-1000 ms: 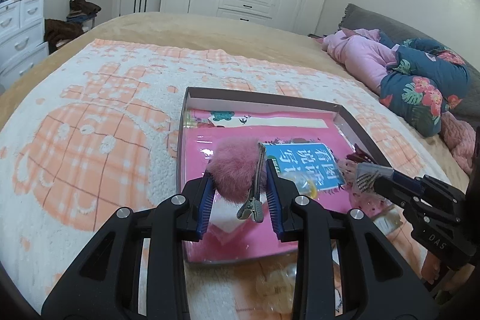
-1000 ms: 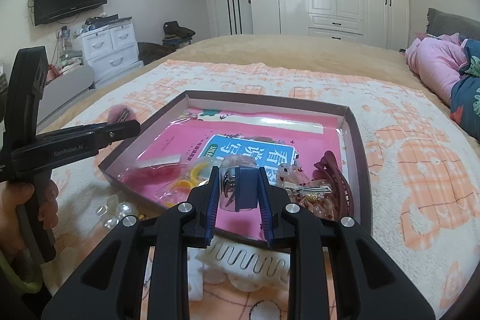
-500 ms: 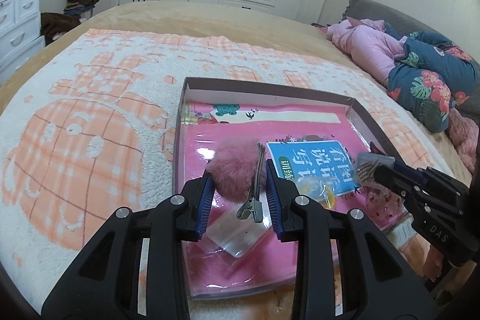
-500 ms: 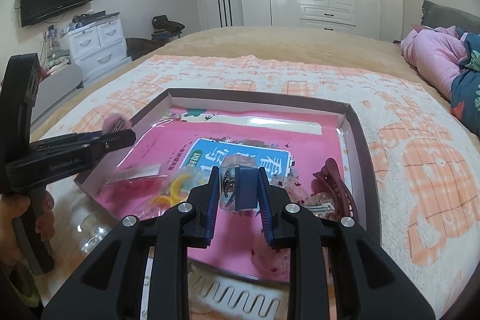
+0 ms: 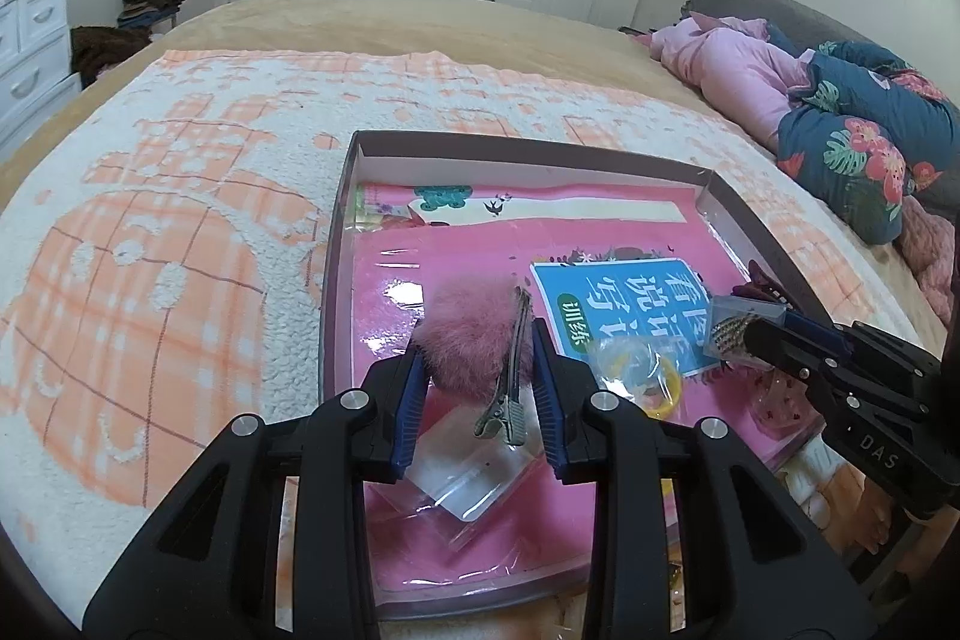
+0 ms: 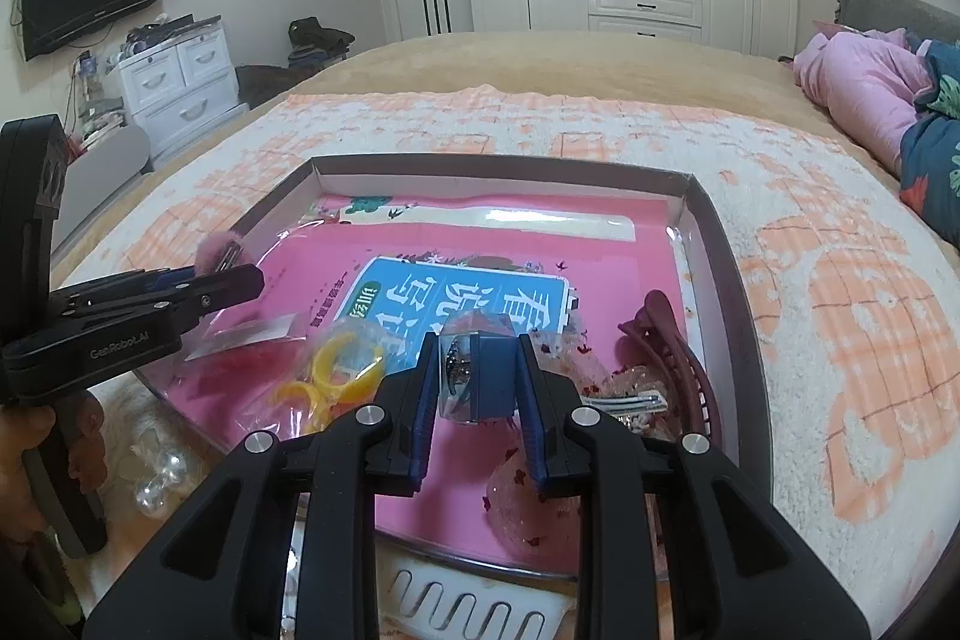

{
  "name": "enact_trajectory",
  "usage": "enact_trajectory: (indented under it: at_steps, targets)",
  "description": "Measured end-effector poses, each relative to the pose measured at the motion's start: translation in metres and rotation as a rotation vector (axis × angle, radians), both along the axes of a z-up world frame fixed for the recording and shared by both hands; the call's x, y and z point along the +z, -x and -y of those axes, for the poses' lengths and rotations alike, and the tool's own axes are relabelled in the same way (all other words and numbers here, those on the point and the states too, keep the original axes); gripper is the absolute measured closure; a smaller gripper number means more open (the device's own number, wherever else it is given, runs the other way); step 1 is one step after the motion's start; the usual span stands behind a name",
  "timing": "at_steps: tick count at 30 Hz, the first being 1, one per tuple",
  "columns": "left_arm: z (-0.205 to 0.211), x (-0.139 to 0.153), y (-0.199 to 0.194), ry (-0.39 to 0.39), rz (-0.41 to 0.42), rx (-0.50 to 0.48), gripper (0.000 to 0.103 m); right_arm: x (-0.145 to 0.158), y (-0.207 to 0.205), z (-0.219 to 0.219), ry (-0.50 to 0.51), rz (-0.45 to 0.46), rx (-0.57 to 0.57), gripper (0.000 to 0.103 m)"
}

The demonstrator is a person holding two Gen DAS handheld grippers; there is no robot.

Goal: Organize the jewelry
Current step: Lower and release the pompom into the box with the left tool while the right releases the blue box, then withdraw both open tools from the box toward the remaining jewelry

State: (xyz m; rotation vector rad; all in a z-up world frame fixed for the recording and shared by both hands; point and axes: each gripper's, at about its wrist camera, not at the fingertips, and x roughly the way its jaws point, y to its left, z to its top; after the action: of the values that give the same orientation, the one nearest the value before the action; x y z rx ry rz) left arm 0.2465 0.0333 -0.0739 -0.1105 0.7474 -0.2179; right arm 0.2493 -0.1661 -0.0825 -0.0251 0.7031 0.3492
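A shallow brown-rimmed tray (image 5: pixel 528 142) (image 6: pixel 498 160) lies on the orange-and-white blanket, with a pink book on its floor. My left gripper (image 5: pixel 477 340) is shut on a pink fluffy pompom hair clip (image 5: pixel 468 322), whose metal clip hangs between the fingers, over the tray's near left part. From the right wrist it shows at the left, gripper (image 6: pixel 240 274) and pompom (image 6: pixel 213 244). My right gripper (image 6: pixel 477 352) is shut on a small clear packet (image 6: pixel 474 376) that holds a sparkly piece on blue card. It hovers over the tray's near right part (image 5: pixel 738 334).
In the tray lie yellow rings in a clear bag (image 6: pixel 336 370), a dark red claw clip (image 6: pixel 666 340), a glittery pink piece (image 6: pixel 522 496) and a clear packet (image 5: pixel 474 472). Pearl beads (image 6: pixel 153 484) lie outside its near edge. Pink and floral bedding (image 5: pixel 840 118) is piled on the right.
Both grippers have come a little forward and down over the tray, each keeping its hold. The tray now sits closer in both views.
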Motion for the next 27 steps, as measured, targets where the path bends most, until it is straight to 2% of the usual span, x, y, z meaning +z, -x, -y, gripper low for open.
enact_trajectory:
  at_steps: [5, 9, 14, 20, 27]
  targets:
    - [0.001, 0.0, 0.0, 0.0, 0.0, -0.002, 0.076, 0.0, 0.004, 0.004, -0.02, -0.006, -0.003, 0.078]
    - [0.002, 0.001, 0.001, -0.002, 0.003, -0.002, 0.073, 0.004, 0.011, 0.008, -0.029, 0.005, -0.004, 0.068]
    - [0.003, 0.005, 0.007, -0.008, 0.02, -0.001, 0.068, 0.008, 0.022, 0.011, -0.027, 0.027, -0.004, 0.064]
    - [0.004, 0.014, 0.019, -0.013, 0.051, 0.004, 0.06, 0.014, 0.035, 0.014, -0.025, 0.052, 0.003, 0.058]
    - [0.005, 0.025, 0.036, -0.005, 0.088, 0.013, 0.044, 0.018, 0.049, 0.019, -0.036, 0.061, 0.002, 0.051]
